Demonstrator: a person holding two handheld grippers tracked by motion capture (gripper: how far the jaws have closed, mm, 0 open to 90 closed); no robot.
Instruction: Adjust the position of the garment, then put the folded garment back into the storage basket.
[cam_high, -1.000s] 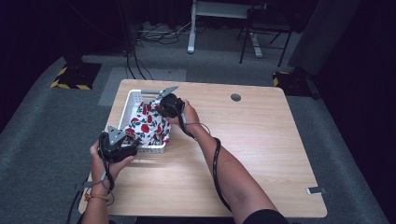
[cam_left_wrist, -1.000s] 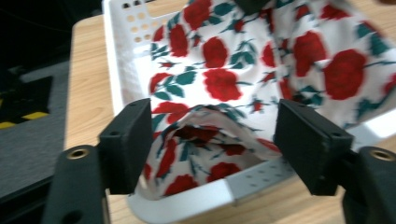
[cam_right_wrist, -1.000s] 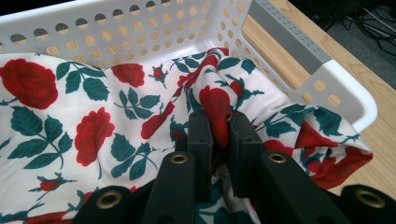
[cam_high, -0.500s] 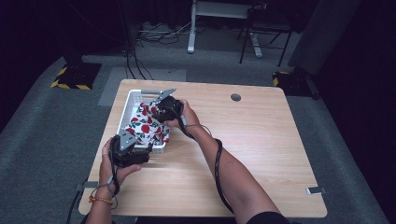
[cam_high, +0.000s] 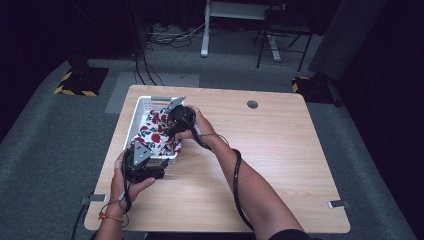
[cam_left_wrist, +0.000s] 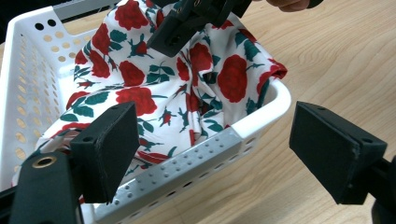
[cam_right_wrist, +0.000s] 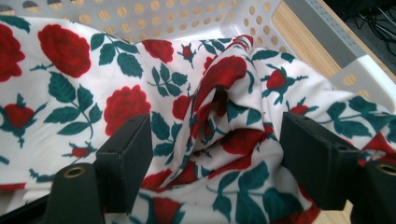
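Observation:
A white cloth with red roses (cam_high: 152, 131) lies bunched in a white perforated basket (cam_high: 131, 120) at the table's left. My right gripper (cam_high: 172, 131) hangs over the basket. Its jaws have just been opening and now stand wide on either side of a raised fold of the cloth (cam_right_wrist: 219, 102), with the pads clear of it. My left gripper (cam_high: 156, 161) sits by the basket's near corner (cam_left_wrist: 261, 119). It has also just opened wide, and nothing is between its pads. Seen from the left gripper (cam_left_wrist: 215, 135), the right gripper's jaw (cam_left_wrist: 187, 23) rests over the cloth (cam_left_wrist: 140, 98).
The wooden table (cam_high: 280, 165) stretches bare to the right of the basket, with a round cable hole (cam_high: 252, 104) near its far edge. A small clamp (cam_high: 339, 204) sits at the near right edge. A cable trails along the right forearm.
The right gripper's jaws have opened and let go of the cloth, which has sunk lower into the basket. The left hand has drawn slightly right and nearer, off the cloth.

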